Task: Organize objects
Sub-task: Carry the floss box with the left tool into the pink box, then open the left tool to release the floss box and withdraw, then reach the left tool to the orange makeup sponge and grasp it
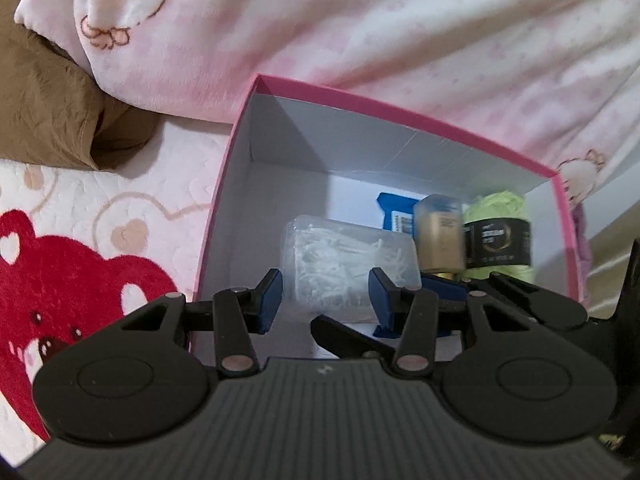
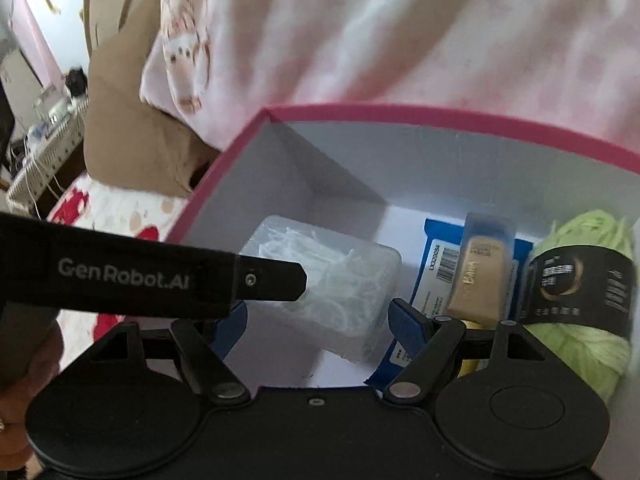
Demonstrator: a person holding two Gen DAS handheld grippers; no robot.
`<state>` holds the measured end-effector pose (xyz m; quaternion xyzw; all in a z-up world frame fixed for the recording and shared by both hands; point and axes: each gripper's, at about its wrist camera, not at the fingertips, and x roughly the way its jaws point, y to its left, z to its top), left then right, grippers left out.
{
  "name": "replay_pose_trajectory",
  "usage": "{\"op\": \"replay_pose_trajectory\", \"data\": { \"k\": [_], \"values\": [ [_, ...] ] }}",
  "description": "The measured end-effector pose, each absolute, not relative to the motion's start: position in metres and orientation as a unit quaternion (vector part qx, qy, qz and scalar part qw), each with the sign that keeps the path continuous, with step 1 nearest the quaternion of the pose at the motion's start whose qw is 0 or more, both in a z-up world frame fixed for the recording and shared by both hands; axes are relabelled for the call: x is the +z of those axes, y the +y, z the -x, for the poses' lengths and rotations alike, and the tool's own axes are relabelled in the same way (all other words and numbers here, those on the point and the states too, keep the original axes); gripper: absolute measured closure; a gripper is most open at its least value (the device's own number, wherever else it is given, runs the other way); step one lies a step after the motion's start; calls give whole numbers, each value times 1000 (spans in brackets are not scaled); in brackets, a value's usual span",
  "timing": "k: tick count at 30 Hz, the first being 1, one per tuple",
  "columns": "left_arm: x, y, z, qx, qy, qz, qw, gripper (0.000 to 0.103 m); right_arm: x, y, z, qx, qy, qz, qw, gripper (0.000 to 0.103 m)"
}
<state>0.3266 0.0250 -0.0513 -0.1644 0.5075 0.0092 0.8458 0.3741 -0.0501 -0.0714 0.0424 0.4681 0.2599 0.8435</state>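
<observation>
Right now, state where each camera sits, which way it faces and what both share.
Left wrist: rides the left tool, looking down into the pink box; own open fingers show, the right tool's beside them.
Right wrist: rides the right tool, facing the same box; the left tool's body crosses at left.
Shared: clear case, gold bottle, green yarn.

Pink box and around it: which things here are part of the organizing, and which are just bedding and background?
Job:
pink box
clear floss-pick case
blue packet
gold bottle
green yarn skein
left claw, open
right claw, open

Lying about:
pink blanket
brown pillow
bear-print sheet
</observation>
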Motion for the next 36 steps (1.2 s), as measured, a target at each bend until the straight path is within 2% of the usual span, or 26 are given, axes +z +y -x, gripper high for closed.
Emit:
{"op": "replay_pose_trajectory", "data": {
  "k": [8,16,22,31,36],
  "values": [
    [-50,11,-336,13,515,120,849,59,-76,-44,-387,236,490,-16,839,23],
    [-45,14,-326,12,501,141,853,57,-67,-55,-369,212,468,13,858,24],
    [-18,15,-297,-15,502,129,855,51,-34,-86,-324,231,441,-13,867,24],
    [39,7,-234,-50,513,85,852,44,38,-84,-234,264,374,50,888,23],
    [73,1,-199,-61,503,61,860,35,71,-78,-186,282,351,80,890,20]
  ]
}}
